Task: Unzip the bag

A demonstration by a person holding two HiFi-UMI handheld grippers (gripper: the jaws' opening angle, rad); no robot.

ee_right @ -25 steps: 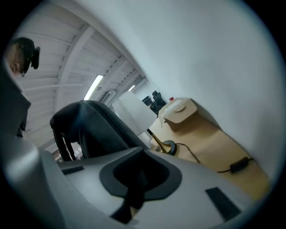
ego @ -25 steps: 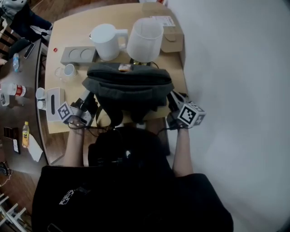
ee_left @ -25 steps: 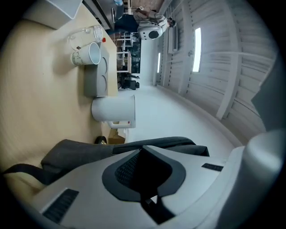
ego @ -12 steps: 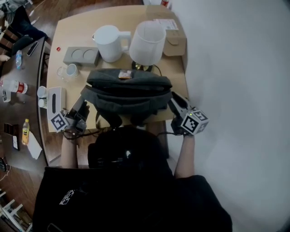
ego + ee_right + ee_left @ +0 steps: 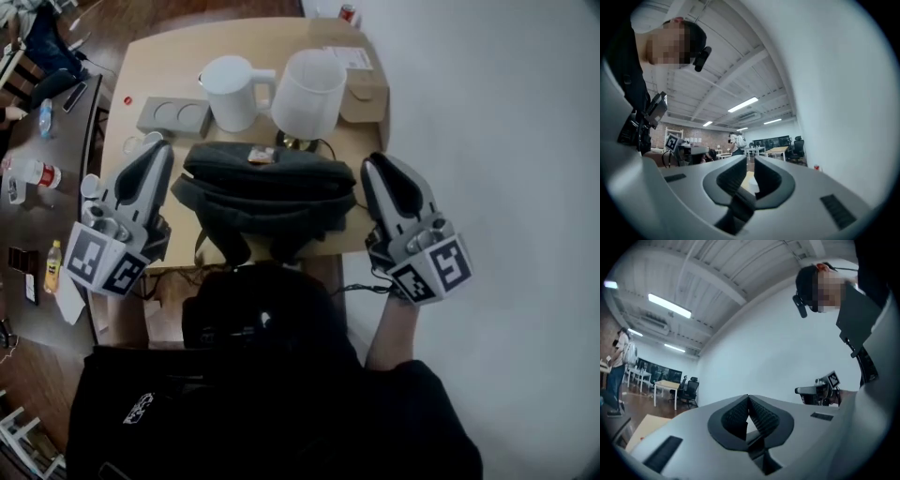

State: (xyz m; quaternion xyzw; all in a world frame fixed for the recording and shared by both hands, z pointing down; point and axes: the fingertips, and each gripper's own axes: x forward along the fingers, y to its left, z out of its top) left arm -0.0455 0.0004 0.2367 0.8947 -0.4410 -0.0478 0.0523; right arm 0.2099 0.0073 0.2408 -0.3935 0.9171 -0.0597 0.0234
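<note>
A dark grey bag [image 5: 267,187] with a small orange tag lies across the near half of the wooden table [image 5: 159,66]. Both grippers are held high, off the table, on either side of the bag and touching nothing. In the head view my left gripper [image 5: 159,150] hangs over the bag's left end and my right gripper [image 5: 373,163] over its right end. The left gripper view looks up at wall and ceiling; there the left gripper [image 5: 748,398] is shut on nothing. The right gripper [image 5: 749,161] shows a narrow gap with nothing in it, and its jaws are closing.
Behind the bag stand a white jug [image 5: 230,92], a translucent white container [image 5: 309,89], a grey tray with two round hollows [image 5: 173,115] and a cardboard box [image 5: 364,92]. A small cup [image 5: 141,145] sits at the left. A side table [image 5: 37,141] with bottles lies further left.
Both grippers have risen from the table's near edge beside the bag up toward the head camera. They now look much larger and point away from the bag.
</note>
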